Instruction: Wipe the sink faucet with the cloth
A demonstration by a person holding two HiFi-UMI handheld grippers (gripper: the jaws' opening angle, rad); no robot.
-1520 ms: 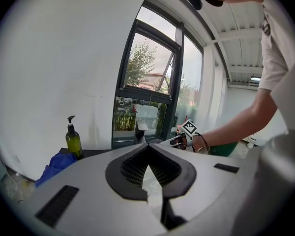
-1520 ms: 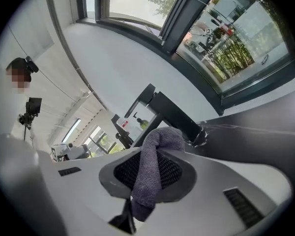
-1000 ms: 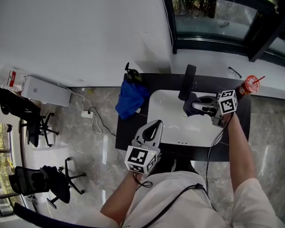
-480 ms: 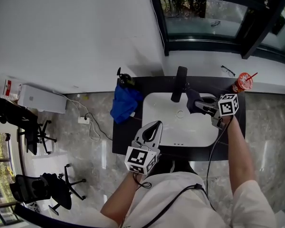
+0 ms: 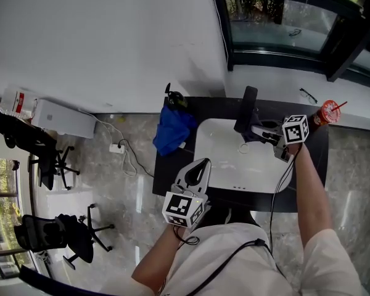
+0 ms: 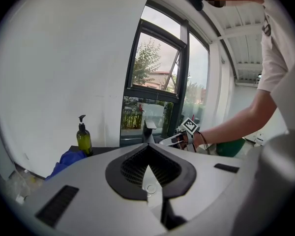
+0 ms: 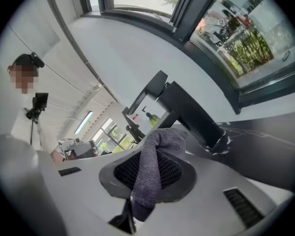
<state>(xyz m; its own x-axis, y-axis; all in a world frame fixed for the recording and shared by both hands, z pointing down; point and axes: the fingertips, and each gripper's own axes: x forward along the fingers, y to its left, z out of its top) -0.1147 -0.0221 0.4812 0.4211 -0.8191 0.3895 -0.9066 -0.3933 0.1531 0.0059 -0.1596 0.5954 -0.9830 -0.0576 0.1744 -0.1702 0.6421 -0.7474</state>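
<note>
The black faucet (image 5: 247, 108) stands at the back of the white sink (image 5: 225, 165). My right gripper (image 5: 254, 132) is shut on a grey cloth (image 5: 248, 130), which it holds at the faucet's lower right side. In the right gripper view the cloth (image 7: 156, 163) bunches up between the jaws just under the faucet (image 7: 187, 111). My left gripper (image 5: 201, 161) hangs over the sink's front left rim, shut with nothing in it. The left gripper view shows the faucet (image 6: 148, 131) far beyond the jaw tips of my left gripper (image 6: 148, 149).
A blue cloth (image 5: 172, 128) and a soap bottle (image 5: 173, 97) lie on the black counter (image 5: 172, 177) left of the sink. A red cup (image 5: 327, 111) and glasses (image 5: 305, 94) are at the back right. Window behind; floor with office chairs to the left.
The head view has shifted. My right gripper with the cloth has come a little closer to the faucet than half a second ago. The left gripper has stayed put.
</note>
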